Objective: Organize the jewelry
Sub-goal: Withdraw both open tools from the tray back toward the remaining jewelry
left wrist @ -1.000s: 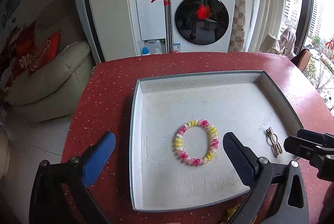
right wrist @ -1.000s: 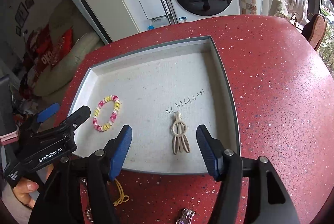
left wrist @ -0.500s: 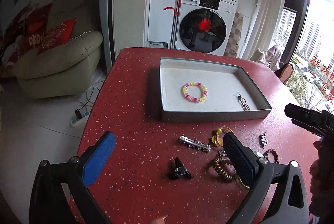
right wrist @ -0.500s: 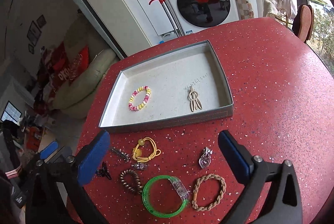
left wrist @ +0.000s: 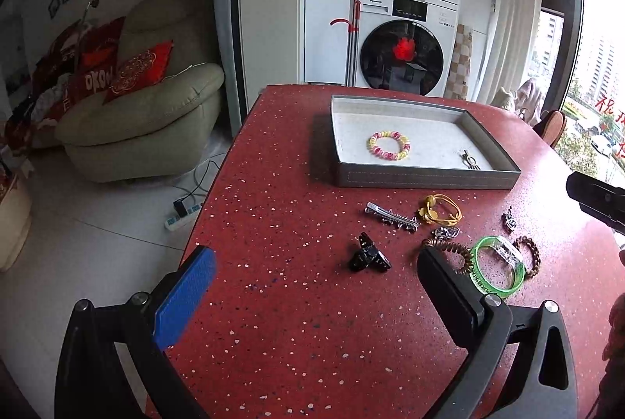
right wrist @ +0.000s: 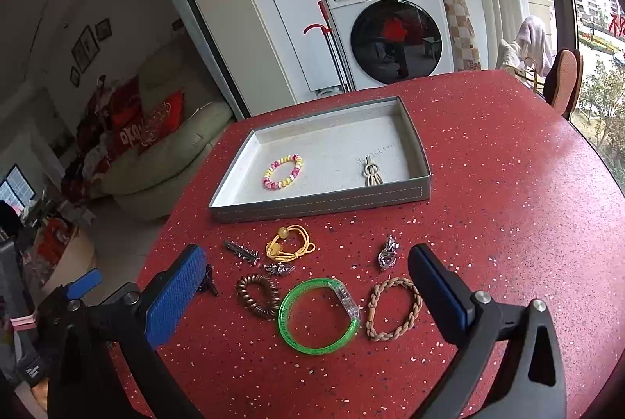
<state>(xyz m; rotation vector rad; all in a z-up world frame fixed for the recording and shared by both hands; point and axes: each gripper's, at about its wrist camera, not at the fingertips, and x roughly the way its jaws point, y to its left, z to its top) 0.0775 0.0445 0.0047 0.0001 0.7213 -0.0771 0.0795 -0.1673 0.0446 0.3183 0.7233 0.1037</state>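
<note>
A: Where does the jewelry stand?

B: The tray (right wrist: 320,202) sits at twelve o'clock on the red tabletop (right wrist: 508,223). It holds the bead bracelet (right wrist: 282,172) and a beige clip (right wrist: 374,173), well apart. Everything else lies loose in front of the tray's near wall.

A: And the tools?

B: My right tool (right wrist: 308,296) is spread wide with nothing between the pads, and it hangs over the green bangle (right wrist: 318,315). The left tool (left wrist: 316,286) is spread and empty too, with the black clip (left wrist: 368,257) just ahead of it.

A: What do I take first?

B: I judge the bangle for the right. From it, the braid (right wrist: 394,309) lies at three o'clock and the coil tie (right wrist: 258,296) at nine, both just beside it, so I'd come down straddling one side of the ring, not the whole hoop. It looks rigid and slick, so I'd close slowly.

A: Risks?

B: A pad could drag the coil tie along. The yellow tie (right wrist: 291,247), the barrette (right wrist: 242,252) and the charm (right wrist: 388,255) sit nearer the tray, clear of that approach. I'd set it down in bare felt between the two pieces.
</note>
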